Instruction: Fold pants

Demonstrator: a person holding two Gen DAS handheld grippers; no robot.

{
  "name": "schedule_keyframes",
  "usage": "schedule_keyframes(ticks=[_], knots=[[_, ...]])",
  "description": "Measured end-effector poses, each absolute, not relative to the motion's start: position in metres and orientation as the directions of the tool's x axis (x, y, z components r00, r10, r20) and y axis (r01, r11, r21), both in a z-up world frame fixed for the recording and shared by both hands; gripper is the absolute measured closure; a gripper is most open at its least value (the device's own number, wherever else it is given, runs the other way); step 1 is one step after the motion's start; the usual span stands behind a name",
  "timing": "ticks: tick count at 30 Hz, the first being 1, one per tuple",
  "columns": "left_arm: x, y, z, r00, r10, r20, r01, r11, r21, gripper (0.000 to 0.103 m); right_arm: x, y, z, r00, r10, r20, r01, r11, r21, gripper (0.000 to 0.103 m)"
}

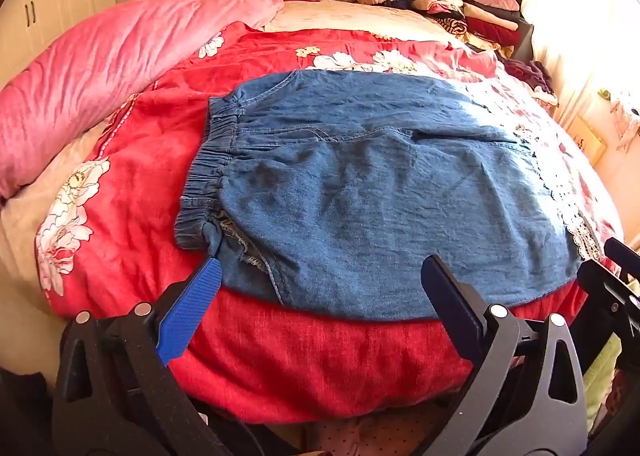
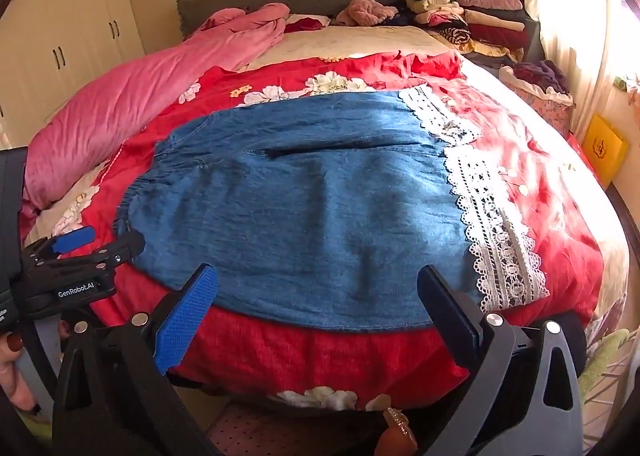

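One pair of denim pants (image 1: pixel 372 192) lies flat across the near part of the bed (image 1: pixel 320 368), on the red quilt; its elastic waistband (image 1: pixel 208 176) points toward the bed's left edge, its lace hem (image 2: pixel 492 224) toward the right edge, and its long side runs along the near edge. Two grippers hang over that near edge: the left gripper (image 1: pixel 320 304) stands wide with nothing between its jaws, one blue pad just beside the waistband's near corner; the right gripper (image 2: pixel 316 308) is equally wide and empty, above the near side of the cloth close to the lace.

What could go wrong, as I judge it: a pinch at the near edge may catch the quilt along with the denim and drag the bedding into the fold; the pants seem to lie in layers, so a shallow grip could lift only the top one and leave a crooked fold; the lace may snag on a pad; uneven lifting by the two sides would skew the crease.

Counted: one pants, two grippers, one pink duvet (image 1: pixel 120 56) along the left edge, one stack of folded clothes (image 1: pixel 460 4) at the far right corner.
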State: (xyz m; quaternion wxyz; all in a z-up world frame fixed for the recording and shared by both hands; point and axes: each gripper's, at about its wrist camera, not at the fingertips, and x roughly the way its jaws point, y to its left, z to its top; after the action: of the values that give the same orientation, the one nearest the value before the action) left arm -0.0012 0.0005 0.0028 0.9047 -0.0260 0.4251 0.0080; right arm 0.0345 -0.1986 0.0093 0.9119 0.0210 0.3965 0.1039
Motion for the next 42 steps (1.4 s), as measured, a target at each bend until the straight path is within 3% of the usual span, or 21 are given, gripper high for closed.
schedule_keyframes(ticks=[42], knots=[[-0.0002,-0.0003,0.0043,0.642,-0.001,-0.766,-0.04,0.999,-0.035,0.009,0.0335,-0.2015,0.0124,0.672,0.204,-0.712,-0.165,0.978,0.124,0.004]])
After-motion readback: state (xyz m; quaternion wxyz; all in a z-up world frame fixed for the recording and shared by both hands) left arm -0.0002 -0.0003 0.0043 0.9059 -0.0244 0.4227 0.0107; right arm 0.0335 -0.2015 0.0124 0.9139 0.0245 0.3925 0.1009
